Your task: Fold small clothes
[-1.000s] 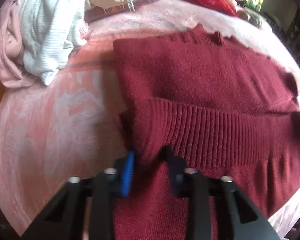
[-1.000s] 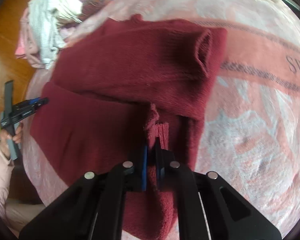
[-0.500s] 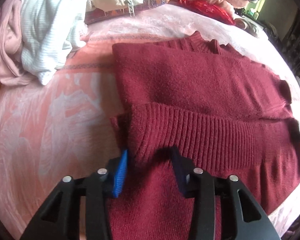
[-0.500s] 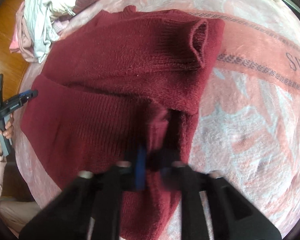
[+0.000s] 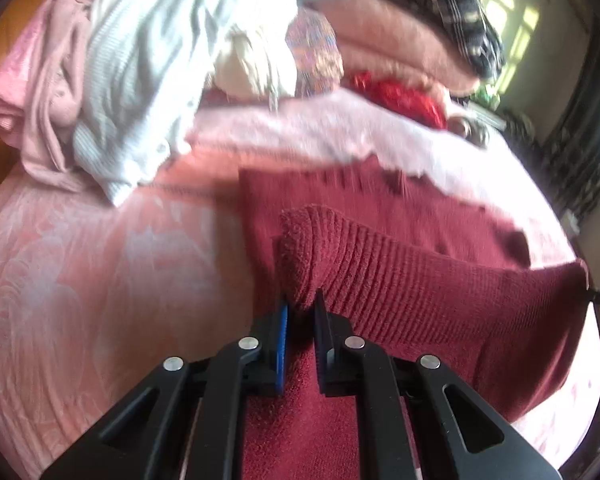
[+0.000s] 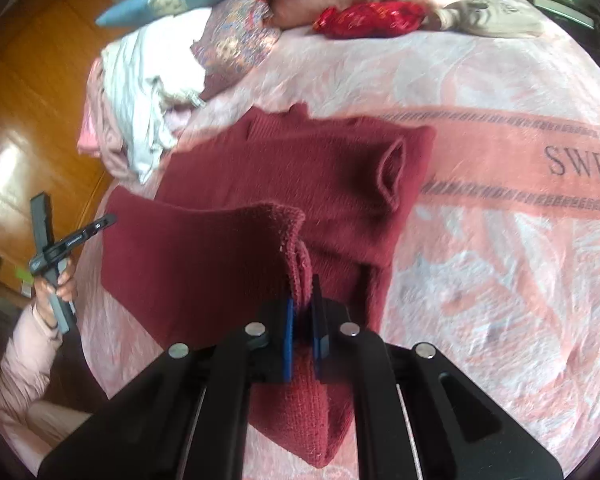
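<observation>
On pink bedspread (image 6: 500,280), both tools pinch sweater (image 6: 320,168) hem.

Left hand-held gripper (image 5: 302,306) pinching maroon sweater (image 5: 420,280) hem, pink bedspread (image 5: 100,280)

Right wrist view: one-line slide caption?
Right tool pinches the maroon sweater's ribbed hem, lifted above the pink bedspread; left tool holds the far corner.

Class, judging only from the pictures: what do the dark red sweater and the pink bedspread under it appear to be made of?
Sweater: knitted yarn, probably wool or acrylic; matte, fuzzy, with a ribbed hem and visible loops at the edge.
Bedspread: likely a soft plush or fleece blanket; faint sheen, short nap, with a printed or woven pattern and lettering.
</observation>
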`<state>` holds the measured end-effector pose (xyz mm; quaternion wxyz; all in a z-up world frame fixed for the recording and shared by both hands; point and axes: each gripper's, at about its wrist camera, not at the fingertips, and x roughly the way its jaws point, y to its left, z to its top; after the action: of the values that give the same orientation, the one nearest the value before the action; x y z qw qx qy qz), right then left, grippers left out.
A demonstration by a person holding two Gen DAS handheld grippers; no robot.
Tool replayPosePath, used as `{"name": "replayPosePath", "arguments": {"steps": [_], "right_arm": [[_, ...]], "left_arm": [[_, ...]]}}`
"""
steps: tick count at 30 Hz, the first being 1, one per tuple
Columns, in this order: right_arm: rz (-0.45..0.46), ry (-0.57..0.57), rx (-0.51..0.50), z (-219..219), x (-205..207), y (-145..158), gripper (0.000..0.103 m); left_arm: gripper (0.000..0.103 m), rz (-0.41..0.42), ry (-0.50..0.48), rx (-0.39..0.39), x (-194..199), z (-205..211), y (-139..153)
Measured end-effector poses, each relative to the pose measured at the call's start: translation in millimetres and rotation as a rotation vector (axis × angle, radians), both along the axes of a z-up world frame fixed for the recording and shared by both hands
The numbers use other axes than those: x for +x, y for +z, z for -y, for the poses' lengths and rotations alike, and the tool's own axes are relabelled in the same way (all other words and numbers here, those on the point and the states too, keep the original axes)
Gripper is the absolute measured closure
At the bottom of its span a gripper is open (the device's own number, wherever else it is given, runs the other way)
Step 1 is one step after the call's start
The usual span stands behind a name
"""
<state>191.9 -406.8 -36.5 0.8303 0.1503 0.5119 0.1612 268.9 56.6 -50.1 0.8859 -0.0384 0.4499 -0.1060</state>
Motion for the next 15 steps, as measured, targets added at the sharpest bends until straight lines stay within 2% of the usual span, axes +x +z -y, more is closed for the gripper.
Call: {"name": "replayPosePath", "arguments": {"steps": [4,9,15], "right_arm": [[0.021,-0.043,0.002,8,21,11,0.097],[0.057,-0.083,-0.044,2,70,25,0.097],[0.09,-0.171,-0.084,9,139,28,0.097]], "left_arm": [[0.092,0.026,0.039,-0.041,20,2,13],[0.092,0.059,0.082,-0.041,56,9,25],[0.092,0.092,0.137,-0.018,119,22,30]]}}
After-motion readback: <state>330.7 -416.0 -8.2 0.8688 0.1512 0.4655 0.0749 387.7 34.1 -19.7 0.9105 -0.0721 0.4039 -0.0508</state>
